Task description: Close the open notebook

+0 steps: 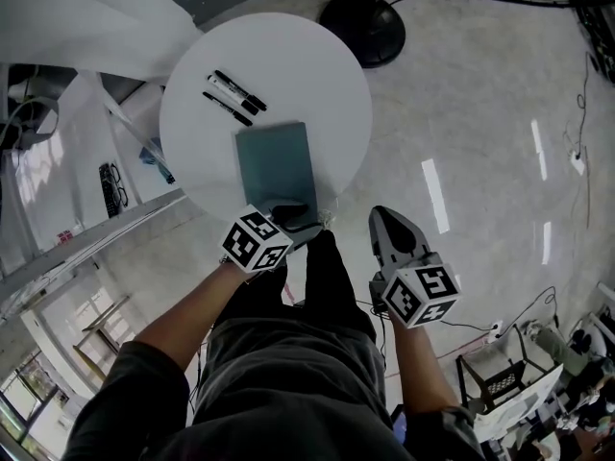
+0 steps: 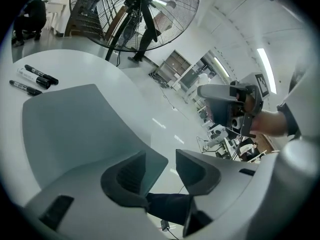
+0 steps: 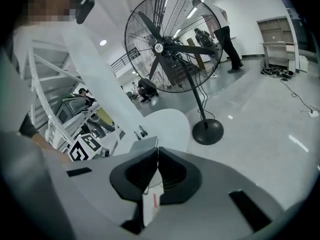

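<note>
A teal notebook lies flat and closed on the round white table, its cover facing up. My left gripper is at the notebook's near edge. In the left gripper view the jaws of that gripper stand apart, with the near corner of the notebook in the gap and no pad pressing on it. My right gripper hangs over the floor, right of the table. Its jaws are shut pad to pad with nothing between them.
Three black-and-white markers lie on the table's far left, beyond the notebook. A standing fan's round base sits on the floor just behind the table, and the fan's cage rises above it. Shelving and clutter are at the left.
</note>
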